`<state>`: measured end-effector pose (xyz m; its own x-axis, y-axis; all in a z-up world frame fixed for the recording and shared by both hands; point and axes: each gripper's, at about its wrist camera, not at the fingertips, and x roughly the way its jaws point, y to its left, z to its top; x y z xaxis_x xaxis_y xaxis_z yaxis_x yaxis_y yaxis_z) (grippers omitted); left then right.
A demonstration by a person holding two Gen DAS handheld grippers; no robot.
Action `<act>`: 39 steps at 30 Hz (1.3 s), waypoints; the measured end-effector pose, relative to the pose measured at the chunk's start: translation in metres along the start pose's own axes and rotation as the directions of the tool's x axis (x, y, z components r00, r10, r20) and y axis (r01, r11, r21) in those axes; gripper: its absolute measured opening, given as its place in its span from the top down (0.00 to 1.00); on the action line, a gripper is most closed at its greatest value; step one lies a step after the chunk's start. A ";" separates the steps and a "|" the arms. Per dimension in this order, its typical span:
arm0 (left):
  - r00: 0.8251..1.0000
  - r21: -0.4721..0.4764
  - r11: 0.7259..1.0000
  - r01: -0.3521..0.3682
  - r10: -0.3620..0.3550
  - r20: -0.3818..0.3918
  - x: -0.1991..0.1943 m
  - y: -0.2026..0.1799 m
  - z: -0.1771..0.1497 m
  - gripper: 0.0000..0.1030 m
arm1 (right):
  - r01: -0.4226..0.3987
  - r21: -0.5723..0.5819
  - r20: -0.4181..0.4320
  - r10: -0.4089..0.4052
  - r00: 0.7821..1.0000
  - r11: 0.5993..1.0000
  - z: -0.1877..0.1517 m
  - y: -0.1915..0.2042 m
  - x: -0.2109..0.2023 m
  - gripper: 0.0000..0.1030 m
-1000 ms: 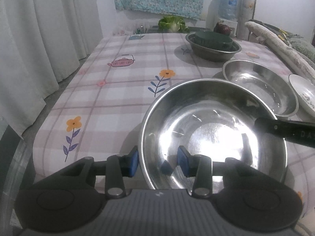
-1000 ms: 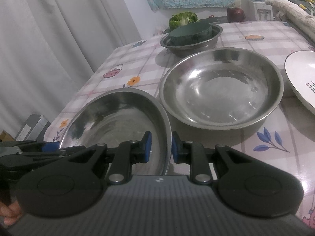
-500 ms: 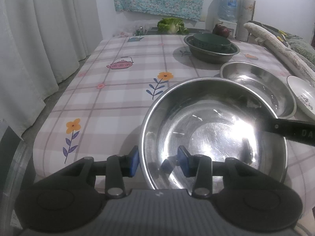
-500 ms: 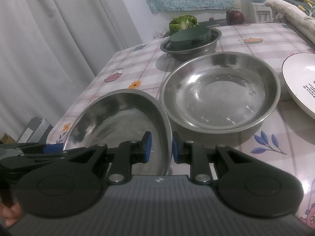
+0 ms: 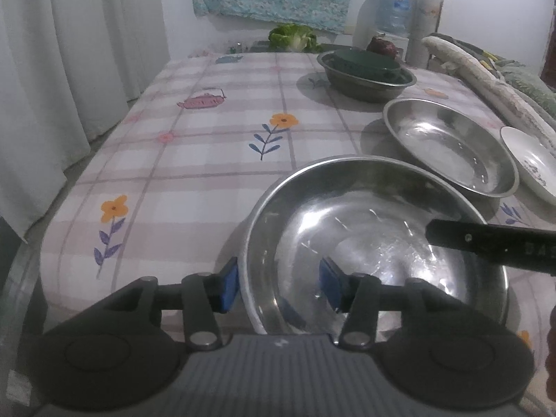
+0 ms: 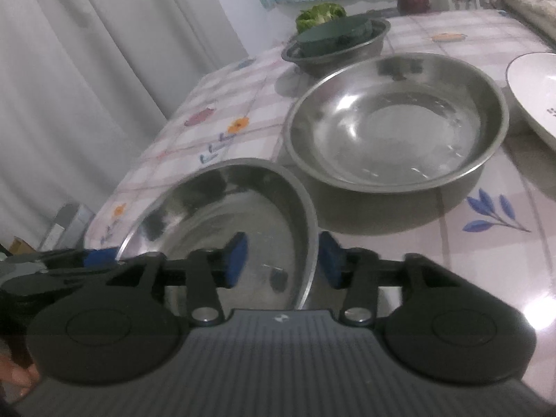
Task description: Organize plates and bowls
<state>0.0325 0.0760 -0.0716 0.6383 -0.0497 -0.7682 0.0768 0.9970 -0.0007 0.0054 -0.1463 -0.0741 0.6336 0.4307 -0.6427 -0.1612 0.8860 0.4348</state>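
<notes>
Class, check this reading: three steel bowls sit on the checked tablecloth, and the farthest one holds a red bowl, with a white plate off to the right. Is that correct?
One detail is wrong. The bowl nested in the farthest steel bowl is dark green, not red; the right wrist view shows it clearly. The rest stands: three steel bowls on the checked tablecloth, with a white plate to the right.

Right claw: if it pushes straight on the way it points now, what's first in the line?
The right claw, open, straddles the near steel bowl's rim. Past it, probably the second steel bowl; depth unclear.
</notes>
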 end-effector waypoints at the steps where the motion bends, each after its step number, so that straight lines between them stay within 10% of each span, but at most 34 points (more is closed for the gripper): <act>1: 1.000 -0.005 1.000 0.009 -0.009 -0.006 0.002 0.001 0.000 0.49 | -0.005 0.003 0.005 0.005 1.000 1.000 -0.001 0.000 -0.001 0.34; 5: 0.999 -0.007 0.999 0.037 -0.038 -0.006 0.004 0.003 -0.003 0.42 | -0.026 0.005 0.019 0.026 0.999 1.000 -0.003 0.000 -0.002 0.01; 17: 0.991 0.007 0.991 0.135 -0.135 -0.006 0.015 -0.003 -0.003 0.00 | -0.060 -0.015 0.041 0.060 0.997 0.998 -0.005 -0.007 -0.002 0.01; 39: 0.994 0.034 0.993 0.111 -0.110 -0.021 0.018 -0.009 -0.002 0.00 | -0.110 0.011 0.046 0.109 0.993 0.994 -0.004 -0.015 -0.005 0.01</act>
<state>0.0420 0.0667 -0.0869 0.6097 -0.1583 -0.7766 0.1729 0.9828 -0.0646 0.0020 -0.1613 -0.0800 0.6467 0.5163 -0.5615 -0.2213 0.8314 0.5096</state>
